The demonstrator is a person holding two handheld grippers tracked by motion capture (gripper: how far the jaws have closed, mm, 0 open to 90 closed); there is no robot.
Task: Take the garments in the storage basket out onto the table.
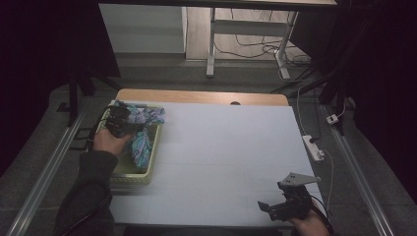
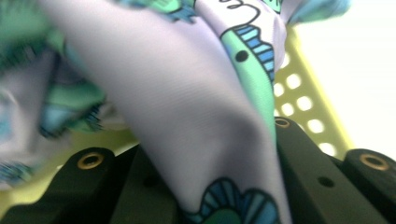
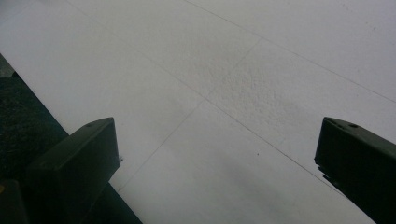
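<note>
The patterned cloth [image 1: 142, 130] I'm working lies bunched in the pale green basket [image 1: 147, 167] at the left edge of the worktop [image 1: 221, 147], part of it draped over the basket's far rim. My left gripper [image 1: 119, 122] is down in that basket with its fingers clamped on a fold of the cloth. In the left gripper view the fabric [image 2: 187, 116] presses right up against the lens, blurred, and it covers most of the fingers, so I cannot make out their tips or how much cloth they have hold of. Behind it I see only a strip of the basket's perforated wall [image 2: 299, 102].

From above, my own hand and sleeve hide the basket's near left corner, and the dim light blurs the print.

My right gripper [image 1: 282, 206] sits at the near right corner of the worktop, well apart from the basket, fingers [image 3: 79, 158] wide apart over bare white surface.

A power strip [image 1: 313, 147] lies just off the right edge.
</note>
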